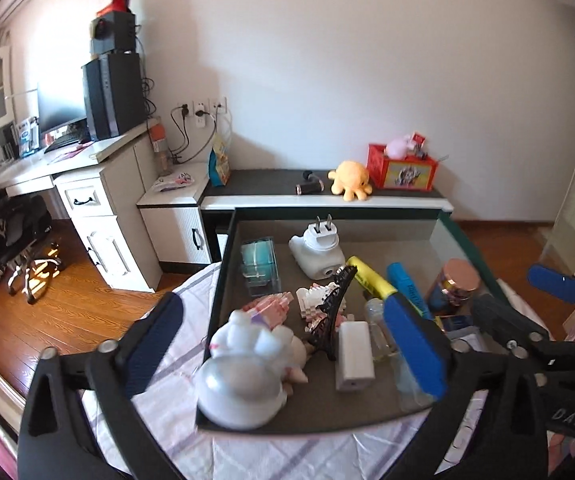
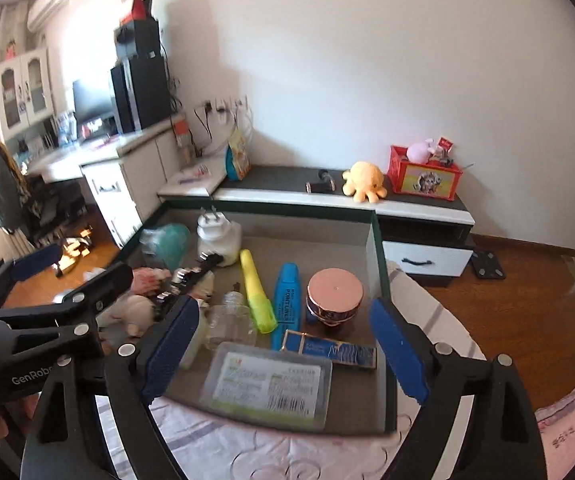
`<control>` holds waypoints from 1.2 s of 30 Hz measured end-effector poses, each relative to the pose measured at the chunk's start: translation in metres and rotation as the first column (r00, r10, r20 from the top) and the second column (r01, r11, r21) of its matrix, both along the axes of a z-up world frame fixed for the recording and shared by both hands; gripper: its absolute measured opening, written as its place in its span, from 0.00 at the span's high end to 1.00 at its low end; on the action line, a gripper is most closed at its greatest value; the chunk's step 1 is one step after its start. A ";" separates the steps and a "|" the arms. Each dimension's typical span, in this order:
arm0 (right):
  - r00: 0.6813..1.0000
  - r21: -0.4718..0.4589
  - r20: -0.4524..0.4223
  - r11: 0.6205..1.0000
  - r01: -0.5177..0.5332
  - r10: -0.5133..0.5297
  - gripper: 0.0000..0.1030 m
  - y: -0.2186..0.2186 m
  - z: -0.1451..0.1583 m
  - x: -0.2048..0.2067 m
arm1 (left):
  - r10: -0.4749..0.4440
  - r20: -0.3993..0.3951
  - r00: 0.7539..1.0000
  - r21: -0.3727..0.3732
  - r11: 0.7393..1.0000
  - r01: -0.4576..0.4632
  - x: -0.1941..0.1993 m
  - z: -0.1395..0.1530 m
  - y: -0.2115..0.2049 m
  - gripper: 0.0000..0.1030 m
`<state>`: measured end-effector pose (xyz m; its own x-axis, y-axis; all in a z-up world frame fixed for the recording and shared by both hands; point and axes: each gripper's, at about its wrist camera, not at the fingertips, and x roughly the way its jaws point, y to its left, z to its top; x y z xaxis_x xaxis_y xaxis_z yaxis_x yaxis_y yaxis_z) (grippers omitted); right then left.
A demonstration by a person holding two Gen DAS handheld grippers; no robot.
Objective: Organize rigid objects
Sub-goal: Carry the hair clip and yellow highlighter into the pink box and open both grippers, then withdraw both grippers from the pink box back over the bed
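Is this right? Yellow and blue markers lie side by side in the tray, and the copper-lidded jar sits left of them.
Not quite. In the right wrist view the copper-lidded jar sits right of the blue marker, not left. The yellow marker does lie beside the blue one in the tray.

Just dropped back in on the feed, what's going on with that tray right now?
A person holds two grippers over the cluttered tray on the bed. Both the left gripper and the right gripper are open and hold nothing. The white figurine, charger block, yellow highlighter, blue highlighter, copper-lidded jar and clear plastic case all lie loose in the tray.
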<state>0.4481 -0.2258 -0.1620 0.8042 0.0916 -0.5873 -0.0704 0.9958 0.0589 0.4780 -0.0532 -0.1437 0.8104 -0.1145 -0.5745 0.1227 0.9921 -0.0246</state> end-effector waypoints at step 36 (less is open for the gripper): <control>0.933 -0.018 0.359 0.999 0.026 -0.017 0.00 0.048 0.118 -0.350 | 0.002 0.360 0.933 0.035 0.999 -0.015 -0.359 0.128 0.045 0.00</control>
